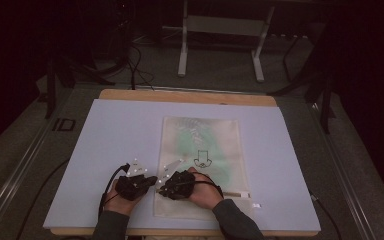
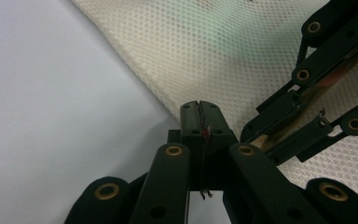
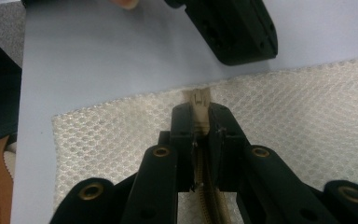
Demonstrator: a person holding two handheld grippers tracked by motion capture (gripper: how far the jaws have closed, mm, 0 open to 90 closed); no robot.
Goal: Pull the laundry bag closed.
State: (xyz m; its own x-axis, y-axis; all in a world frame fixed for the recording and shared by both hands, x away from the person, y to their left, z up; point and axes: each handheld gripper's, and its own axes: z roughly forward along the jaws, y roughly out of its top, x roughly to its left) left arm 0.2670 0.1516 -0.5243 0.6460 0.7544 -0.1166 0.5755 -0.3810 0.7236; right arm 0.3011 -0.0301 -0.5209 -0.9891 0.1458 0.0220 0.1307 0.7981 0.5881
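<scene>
**Two grippers at the zipper edge of one mesh bag**

Left of frame, high view: left gripper (image 1: 145,181) sits low and left of centre on the pale sheet (image 1: 115,130) covering the table. In the left gripper view its jaws are pressed flat together at the bag's edge; a thin sliver shows in the seam between them, but I cannot tell whether it is bag fabric.

Centre, high view: one mesh bag (image 1: 202,150) lies flat, running from mid-frame down toward the lower edge. Cream netting, a green tint inside, a black printed mark on top.

Just right of the left gripper: right gripper (image 1: 166,187), close to touching it, resting on the bag's lower-left corner. In the right gripper view its jaws are nearly closed on the zipper tape (image 3: 198,100), whose beige end pokes out beyond the tips; zipper teeth run back under the jaws.

Handling (judgement): bag looks light, soft and floppy; the netting should bunch and slide on the smooth sheet. Best hold is the stiffer tape end or the corner seam, one gripper anchoring while the other works.

Count: bags 1, grippers 2, hands 2, sheets 1.
</scene>
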